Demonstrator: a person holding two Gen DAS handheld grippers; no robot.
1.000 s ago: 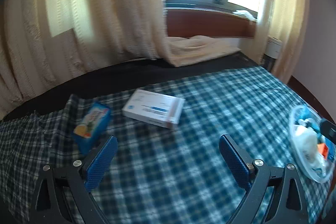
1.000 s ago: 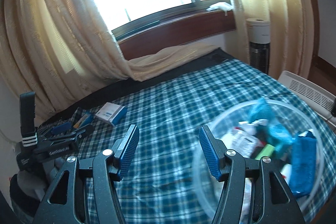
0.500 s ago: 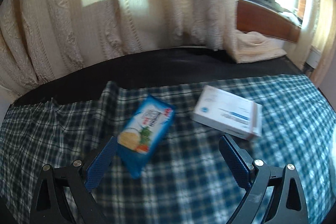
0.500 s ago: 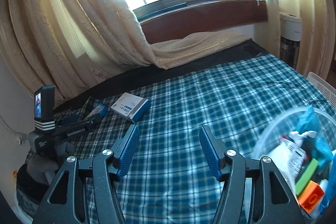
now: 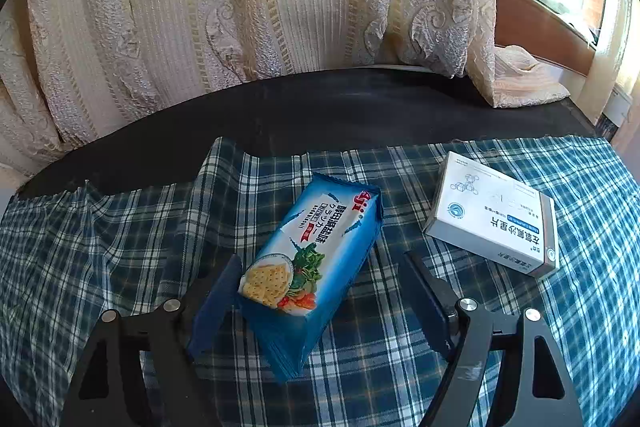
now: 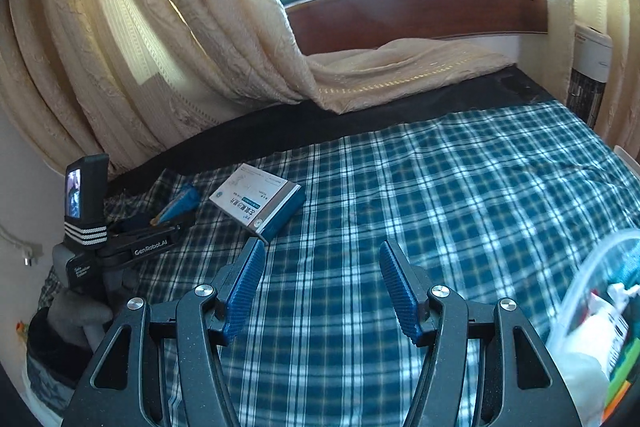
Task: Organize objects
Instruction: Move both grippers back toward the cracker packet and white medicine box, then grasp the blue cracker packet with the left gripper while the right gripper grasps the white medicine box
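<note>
My left claw (image 5: 320, 291) is closing around the one cracker packet (image 5: 312, 267), which lies between its jaws, not yet pinched on both sides. Gripped off-centre, the slick wrapper could twist free. One white box (image 5: 494, 217) lies to its right. My right claw (image 6: 320, 287) hangs half-open, empty.

Clear bin (image 6: 592, 267): cut off by the frame's right edge, contents blurred.
Cracker packet (image 6: 180, 205): mostly hidden behind the left claw (image 6: 132, 227).
Box (image 6: 256, 201): print unreadable.
</note>
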